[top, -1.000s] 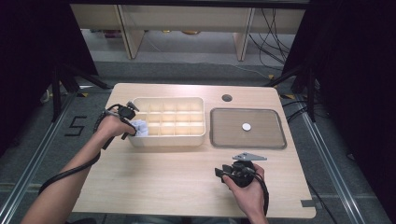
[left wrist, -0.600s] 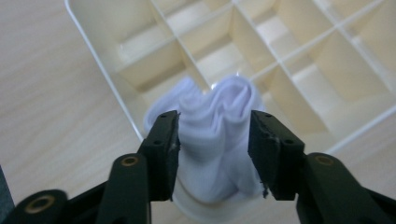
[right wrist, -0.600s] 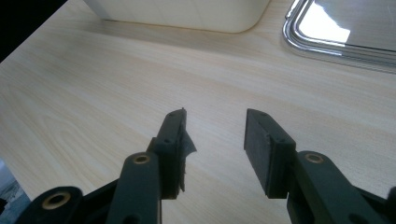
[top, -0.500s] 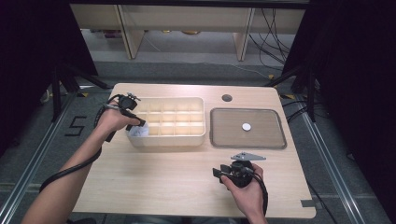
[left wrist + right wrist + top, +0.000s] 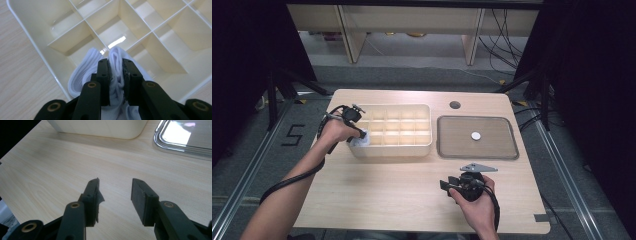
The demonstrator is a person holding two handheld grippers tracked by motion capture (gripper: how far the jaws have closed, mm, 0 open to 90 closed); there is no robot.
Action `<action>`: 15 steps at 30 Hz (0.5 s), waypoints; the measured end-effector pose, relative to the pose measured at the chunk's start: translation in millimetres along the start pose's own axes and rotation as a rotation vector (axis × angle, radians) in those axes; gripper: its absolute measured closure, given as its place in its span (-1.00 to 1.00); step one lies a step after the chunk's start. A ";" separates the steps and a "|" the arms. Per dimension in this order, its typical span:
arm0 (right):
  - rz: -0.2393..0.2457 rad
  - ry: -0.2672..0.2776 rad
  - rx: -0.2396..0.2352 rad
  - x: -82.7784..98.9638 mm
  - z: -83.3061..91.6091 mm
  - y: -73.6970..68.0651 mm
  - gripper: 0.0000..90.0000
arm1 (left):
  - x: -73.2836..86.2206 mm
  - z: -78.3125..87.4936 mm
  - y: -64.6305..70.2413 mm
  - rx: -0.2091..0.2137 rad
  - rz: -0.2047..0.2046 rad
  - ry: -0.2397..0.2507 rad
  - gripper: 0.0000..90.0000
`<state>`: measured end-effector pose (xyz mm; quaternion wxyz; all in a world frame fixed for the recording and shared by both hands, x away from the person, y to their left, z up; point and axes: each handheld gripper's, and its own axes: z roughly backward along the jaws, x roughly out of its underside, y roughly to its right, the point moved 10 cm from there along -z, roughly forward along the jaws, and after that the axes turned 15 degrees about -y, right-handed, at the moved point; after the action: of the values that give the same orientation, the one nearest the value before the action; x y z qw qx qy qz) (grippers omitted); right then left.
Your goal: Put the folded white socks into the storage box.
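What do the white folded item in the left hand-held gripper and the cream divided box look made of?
The white folded item looks like soft ribbed knit fabric, judging by its stitched folds. The cream divided box looks like glossy moulded plastic: its thin walls catch sharp light reflections.

White ribbed sock, folded and bunched, pinched upright between the left tool's jaws, partly inside the near corner compartment of cream divided box, draped against its wall.

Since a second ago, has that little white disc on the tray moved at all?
No. In the high view the white disc sits at the same spot near the middle of the grey tray, right of the divided box, as before.
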<state>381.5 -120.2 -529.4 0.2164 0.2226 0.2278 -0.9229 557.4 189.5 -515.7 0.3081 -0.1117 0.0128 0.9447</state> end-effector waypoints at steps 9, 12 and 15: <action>0.010 0.005 0.012 -2.9 1.1 -0.9 0.31 | 6.6 -0.9 4.8 -0.027 -0.062 0.000 0.72; -0.029 -0.003 0.003 -1.9 1.3 -3.7 0.32 | 9.0 -2.6 5.4 -0.024 -0.061 0.002 0.72; -0.012 0.013 -0.001 -3.7 1.5 -2.7 0.32 | 12.4 -3.8 6.3 -0.020 -0.062 0.002 0.71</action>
<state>382.7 -117.7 -525.4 0.2094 0.2273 0.2309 -0.9226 544.7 191.2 -522.3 0.3361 -0.1162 0.0001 0.9346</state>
